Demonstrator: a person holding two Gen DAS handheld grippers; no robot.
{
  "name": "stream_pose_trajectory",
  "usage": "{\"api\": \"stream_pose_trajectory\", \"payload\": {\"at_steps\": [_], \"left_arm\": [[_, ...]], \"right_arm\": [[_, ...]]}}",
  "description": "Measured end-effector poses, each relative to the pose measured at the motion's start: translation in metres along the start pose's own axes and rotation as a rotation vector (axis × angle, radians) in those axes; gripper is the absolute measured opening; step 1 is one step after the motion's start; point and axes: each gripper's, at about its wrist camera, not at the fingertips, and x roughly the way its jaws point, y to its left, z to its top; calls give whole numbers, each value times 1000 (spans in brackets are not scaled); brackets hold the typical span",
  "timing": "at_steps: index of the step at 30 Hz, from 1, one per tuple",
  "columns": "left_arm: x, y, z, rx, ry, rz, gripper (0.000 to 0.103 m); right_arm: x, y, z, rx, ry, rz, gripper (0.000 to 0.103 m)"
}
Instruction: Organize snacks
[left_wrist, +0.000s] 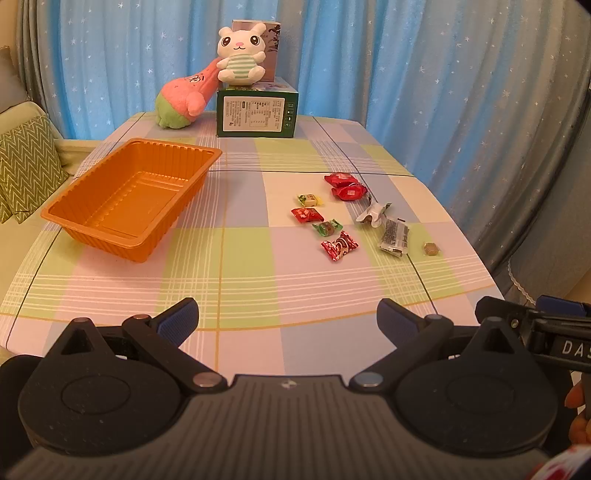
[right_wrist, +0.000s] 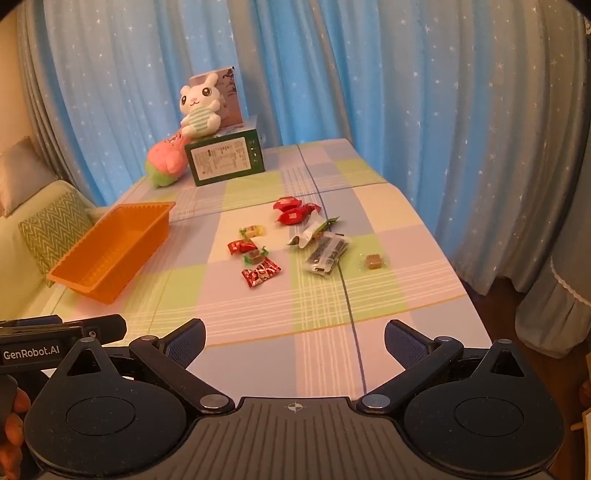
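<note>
An empty orange tray (left_wrist: 133, 195) (right_wrist: 110, 251) sits on the left of the checked tablecloth. Several wrapped snacks lie to its right: two red packets (left_wrist: 346, 186) (right_wrist: 293, 211), a yellow-green candy (left_wrist: 309, 199) (right_wrist: 252, 231), a red candy (left_wrist: 306, 214) (right_wrist: 241, 246), a green candy (left_wrist: 327, 227) (right_wrist: 255, 256), a red-white candy (left_wrist: 339, 245) (right_wrist: 261, 272), a silver wrapper (left_wrist: 373, 213) (right_wrist: 310, 232), a dark bar (left_wrist: 394, 236) (right_wrist: 327, 253) and a brown candy (left_wrist: 430, 249) (right_wrist: 373, 261). My left gripper (left_wrist: 288, 319) and right gripper (right_wrist: 294, 341) are both open and empty, above the table's near edge.
A green box (left_wrist: 256, 112) (right_wrist: 225, 158) stands at the table's far edge with a white plush bunny (left_wrist: 240, 51) (right_wrist: 199, 107) on it and a pink plush (left_wrist: 184, 98) (right_wrist: 166, 158) beside it. Blue curtains hang behind. A sofa with a cushion (left_wrist: 26, 166) is left.
</note>
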Motion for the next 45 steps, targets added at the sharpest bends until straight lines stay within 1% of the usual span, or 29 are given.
{"api": "stream_pose_trajectory", "payload": {"at_steps": [17,45], "left_arm": [[0,-7,1,8,-3,2,102],[0,-7,1,7,-3,0,102]], "right_arm": [[1,-1,2,4,-1,2,103],[0,-4,2,13,3,-7,103]]}}
